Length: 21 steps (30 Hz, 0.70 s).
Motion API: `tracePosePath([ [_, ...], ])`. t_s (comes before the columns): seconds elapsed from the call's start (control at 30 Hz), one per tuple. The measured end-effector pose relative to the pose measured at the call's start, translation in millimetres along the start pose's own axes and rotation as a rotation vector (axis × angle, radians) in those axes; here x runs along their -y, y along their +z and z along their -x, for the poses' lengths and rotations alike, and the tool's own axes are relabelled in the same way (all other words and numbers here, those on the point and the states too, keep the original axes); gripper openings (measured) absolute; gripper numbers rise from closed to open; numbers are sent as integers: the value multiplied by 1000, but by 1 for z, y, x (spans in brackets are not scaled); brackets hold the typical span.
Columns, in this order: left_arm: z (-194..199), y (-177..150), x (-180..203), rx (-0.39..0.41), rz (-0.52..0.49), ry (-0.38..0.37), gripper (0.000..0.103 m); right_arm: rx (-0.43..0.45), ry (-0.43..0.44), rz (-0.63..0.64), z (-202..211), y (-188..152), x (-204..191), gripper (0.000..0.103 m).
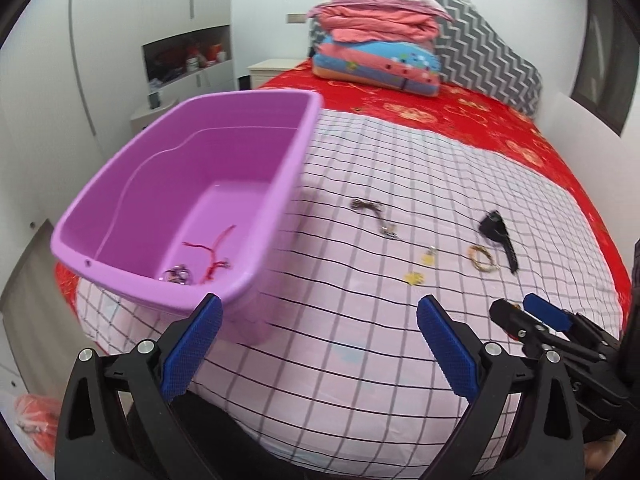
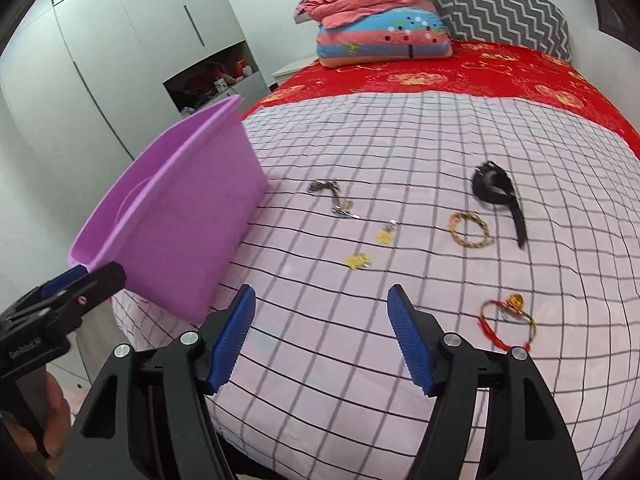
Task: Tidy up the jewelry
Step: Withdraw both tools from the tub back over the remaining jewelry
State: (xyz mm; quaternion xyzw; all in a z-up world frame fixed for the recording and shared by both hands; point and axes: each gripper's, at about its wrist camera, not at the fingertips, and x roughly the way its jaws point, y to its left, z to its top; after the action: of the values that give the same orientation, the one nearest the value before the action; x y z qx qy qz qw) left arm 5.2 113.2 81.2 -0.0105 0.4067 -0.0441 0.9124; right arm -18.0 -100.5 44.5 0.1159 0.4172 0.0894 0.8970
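Note:
A purple plastic bin (image 1: 132,184) (image 2: 188,232) sits on the left of a pink checked cloth (image 1: 360,360). Inside it lie a red cord bracelet (image 1: 212,252) and a silvery piece (image 1: 178,274). On the cloth lie a brown necklace (image 2: 332,196), two small yellow charms (image 2: 386,234) (image 2: 358,261), a gold beaded bracelet (image 2: 470,229), a black watch (image 2: 496,196) and a red string bracelet (image 2: 506,322). My left gripper (image 1: 320,344) is open and empty beside the bin's near corner. My right gripper (image 2: 322,340) is open and empty above the cloth, short of the charms.
The cloth covers a bed with a red patterned sheet (image 2: 500,72). Folded quilts and a pillow (image 1: 376,52) are stacked at the head, with a grey zigzag blanket (image 1: 480,56). White wardrobes (image 2: 132,52) stand to the left.

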Motion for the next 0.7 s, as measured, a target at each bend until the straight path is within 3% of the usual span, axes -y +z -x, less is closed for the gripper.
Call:
tracePosePath([
  [0.37, -39, -27, 52, -77, -63, -71, 96, -10, -107, -70, 8, -39, 64, 66],
  [0.7, -85, -30, 80, -108, -117, -67, 96, 1, -181, -143, -1, -55, 111, 66],
])
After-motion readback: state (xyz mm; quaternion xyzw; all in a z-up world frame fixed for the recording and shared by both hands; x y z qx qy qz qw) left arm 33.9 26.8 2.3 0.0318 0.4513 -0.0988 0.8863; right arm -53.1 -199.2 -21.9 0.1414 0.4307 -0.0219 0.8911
